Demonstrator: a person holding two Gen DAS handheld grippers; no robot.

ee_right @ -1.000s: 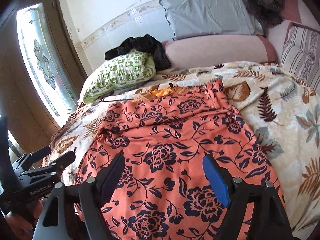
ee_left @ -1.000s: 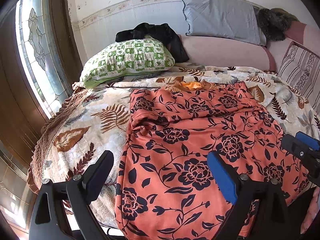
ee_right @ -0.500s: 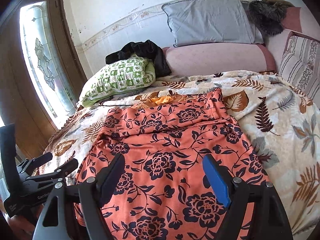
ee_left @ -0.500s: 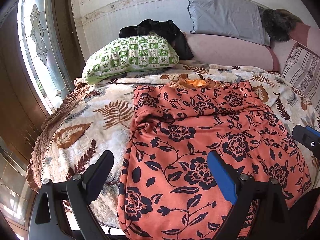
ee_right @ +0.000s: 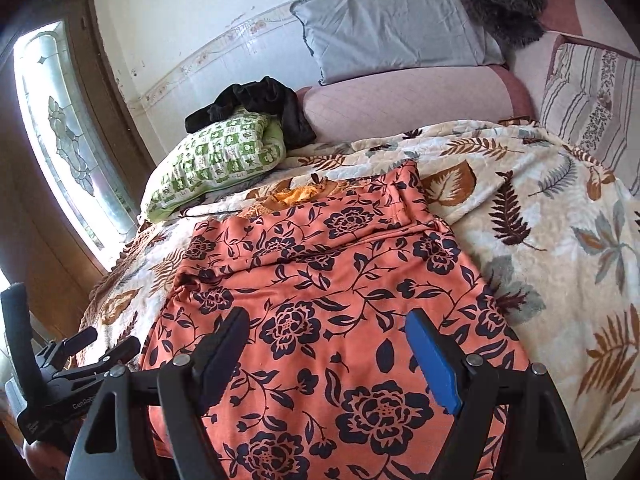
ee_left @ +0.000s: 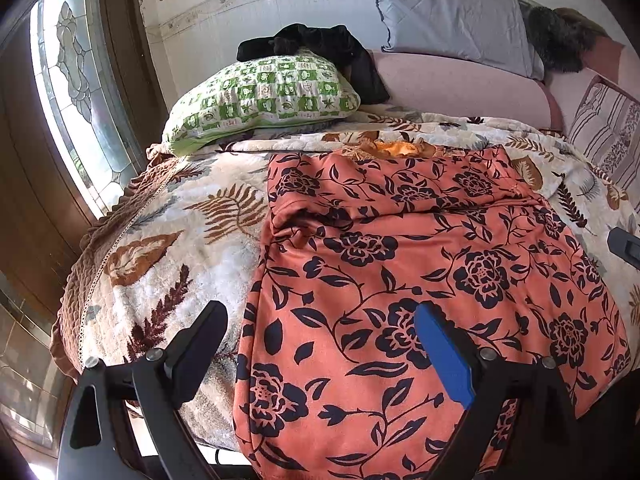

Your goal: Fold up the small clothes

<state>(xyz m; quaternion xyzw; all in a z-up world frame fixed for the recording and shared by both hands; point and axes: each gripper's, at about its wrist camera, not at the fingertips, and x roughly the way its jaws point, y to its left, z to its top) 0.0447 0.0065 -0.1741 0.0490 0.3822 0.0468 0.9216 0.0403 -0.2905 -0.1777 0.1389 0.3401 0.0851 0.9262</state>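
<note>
Orange floral garment (ee_left: 420, 280) spread flat on the leaf-print blanket (ee_left: 160, 264) — left claw (ee_left: 320, 344) wide apart above its near edge.

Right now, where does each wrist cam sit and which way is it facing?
Left wrist: behind the open left gripper, near the bed's foot over the orange floral garment's left edge, facing the pillows; the right gripper's tip shows at the frame's right edge.
Right wrist: behind the open right gripper, over the garment's middle, same heading; the left gripper shows lower left.
Shared: garment, leaf-print blanket, green checked pillow, grey pillow.
</note>
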